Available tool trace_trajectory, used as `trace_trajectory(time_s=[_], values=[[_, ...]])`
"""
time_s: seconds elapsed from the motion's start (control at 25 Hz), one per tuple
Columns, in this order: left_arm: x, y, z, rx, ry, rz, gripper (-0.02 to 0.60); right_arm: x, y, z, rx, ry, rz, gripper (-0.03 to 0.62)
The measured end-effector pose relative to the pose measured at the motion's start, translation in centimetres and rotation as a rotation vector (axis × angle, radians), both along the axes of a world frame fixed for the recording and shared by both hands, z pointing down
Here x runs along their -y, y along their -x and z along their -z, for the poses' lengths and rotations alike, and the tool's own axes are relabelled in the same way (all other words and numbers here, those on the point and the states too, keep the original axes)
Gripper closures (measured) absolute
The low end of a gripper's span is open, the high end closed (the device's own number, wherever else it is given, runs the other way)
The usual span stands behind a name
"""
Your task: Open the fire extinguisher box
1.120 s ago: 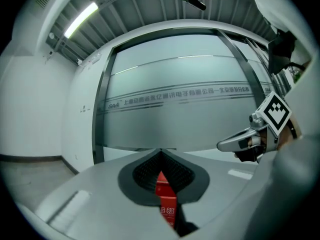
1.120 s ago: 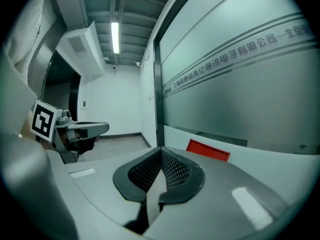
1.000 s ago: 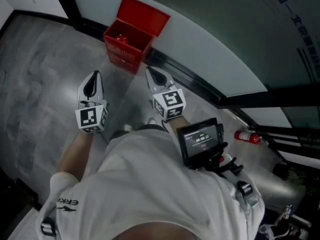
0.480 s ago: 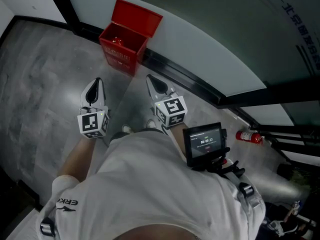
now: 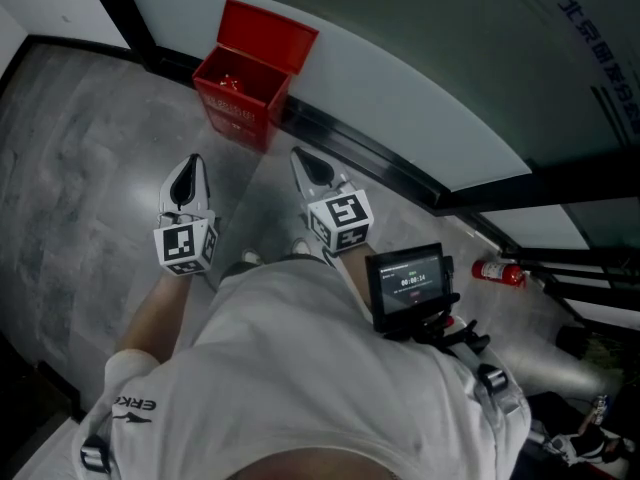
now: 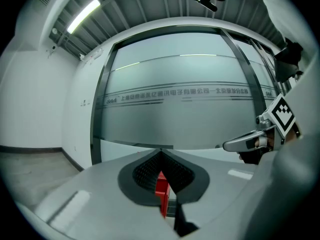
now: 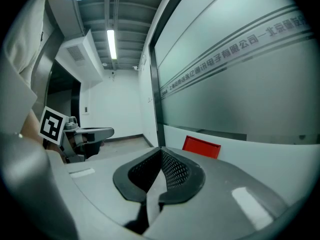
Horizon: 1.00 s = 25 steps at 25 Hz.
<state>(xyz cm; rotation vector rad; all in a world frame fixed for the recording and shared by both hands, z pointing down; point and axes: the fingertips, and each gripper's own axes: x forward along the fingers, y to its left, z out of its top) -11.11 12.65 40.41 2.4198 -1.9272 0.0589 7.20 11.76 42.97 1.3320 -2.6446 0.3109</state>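
The red fire extinguisher box [image 5: 245,86] stands on the floor against the glass wall, its lid [image 5: 270,33] swung up and leaning on the wall. In the head view both grippers hang well short of it, apart from it. My left gripper [image 5: 186,173] is shut with nothing in it; a sliver of the red box [image 6: 161,194] shows past its closed jaws. My right gripper [image 5: 312,167] is also shut and empty; the raised red lid [image 7: 201,147] shows beyond it.
A frosted glass wall [image 5: 420,78] with a black base rail [image 5: 370,158] runs across the back. A red fire extinguisher [image 5: 497,272] lies on the grey floor at the right. A small screen [image 5: 405,281] is mounted at the person's chest.
The view has shifted slightly, so the red box sits a little higher and further left. Both grippers stay shut and hold about the same places.
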Motion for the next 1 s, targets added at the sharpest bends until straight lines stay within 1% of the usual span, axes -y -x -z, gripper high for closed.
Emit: trace_trajectory(time_s=[1.0], values=[[0.54, -0.11, -0.19, -0.002, 0.014, 0.000, 0.579, 0.87, -0.09, -0.21, 0.002, 0.001, -0.005, 0.583]])
